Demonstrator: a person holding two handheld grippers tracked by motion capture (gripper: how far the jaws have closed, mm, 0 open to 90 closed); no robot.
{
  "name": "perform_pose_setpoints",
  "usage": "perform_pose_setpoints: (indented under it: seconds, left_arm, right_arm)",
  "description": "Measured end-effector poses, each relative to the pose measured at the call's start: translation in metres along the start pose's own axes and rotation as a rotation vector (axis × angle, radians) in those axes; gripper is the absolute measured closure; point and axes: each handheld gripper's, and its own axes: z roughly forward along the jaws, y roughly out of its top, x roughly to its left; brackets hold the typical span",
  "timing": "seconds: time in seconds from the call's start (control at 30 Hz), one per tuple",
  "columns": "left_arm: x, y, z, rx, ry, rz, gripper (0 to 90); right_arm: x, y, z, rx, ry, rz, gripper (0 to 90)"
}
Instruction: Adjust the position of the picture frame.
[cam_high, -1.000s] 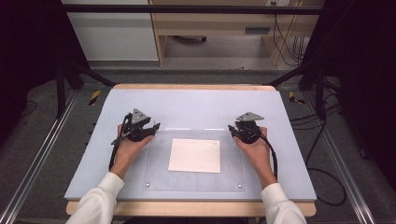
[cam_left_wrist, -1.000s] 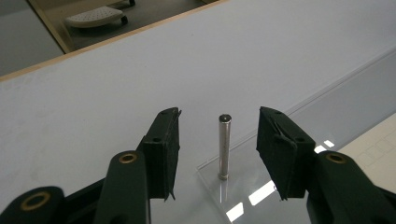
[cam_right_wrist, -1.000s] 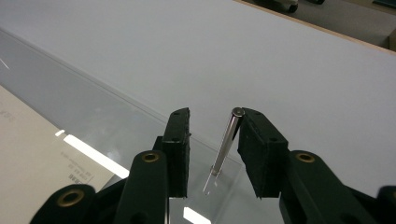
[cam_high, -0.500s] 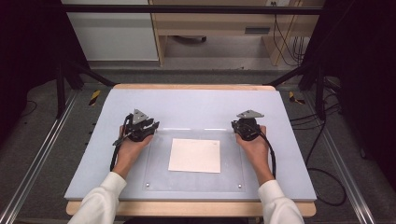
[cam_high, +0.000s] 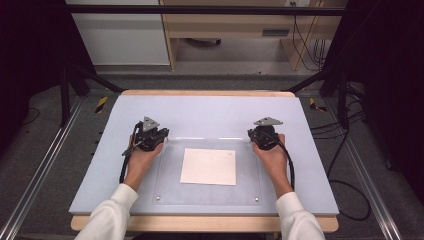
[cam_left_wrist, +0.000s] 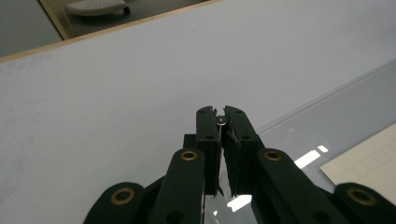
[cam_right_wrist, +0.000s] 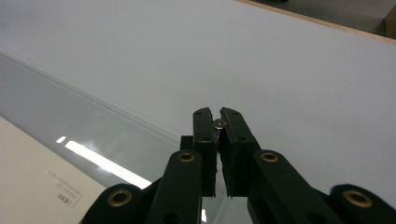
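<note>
Between each clenched gripper's tips, left (cam_left_wrist: 222, 122) and right (cam_right_wrist: 218, 123), its own view shows a small screw head.

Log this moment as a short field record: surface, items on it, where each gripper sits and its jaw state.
surface: pale blue-grey table top with a light wooden edge
item 1: clear rectangular plastic sheet lying flat, small round fasteners at its corners
item 2: cream square sheet of paper under or on the clear sheet, near its middle; which of the two cannot be told
left gripper: at the clear sheet's far left corner, jaws just closed, a corner fastener sits at their tips
right gripper: at the far right corner, jaws just closed, a corner fastener at their tips
</note>
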Motion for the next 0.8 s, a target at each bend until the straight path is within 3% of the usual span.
perform_pose_setpoints:
  seconds: [0.17,0.27,0.5,0.8]
  left_arm:
    - [0.0,0.011,0.002,0.077,0.001,-0.016,84.9]
    - [0.001,0.013,0.003,0.092,-0.005,-0.019,85.0]
    - [0.006,0.026,0.007,0.182,-0.026,-0.026,85.0]
    - [0.013,0.033,0.013,0.226,-0.053,-0.071,85.1]
  right_arm:
    - [-0.001,0.009,0.001,0.065,0.009,0.0,85.9]
    - [-0.004,0.013,0.002,0.095,0.024,0.023,86.0]
    - [-0.008,0.023,0.007,0.166,0.038,0.041,85.9]
    - [-0.018,0.034,0.014,0.24,0.088,0.09,85.7]
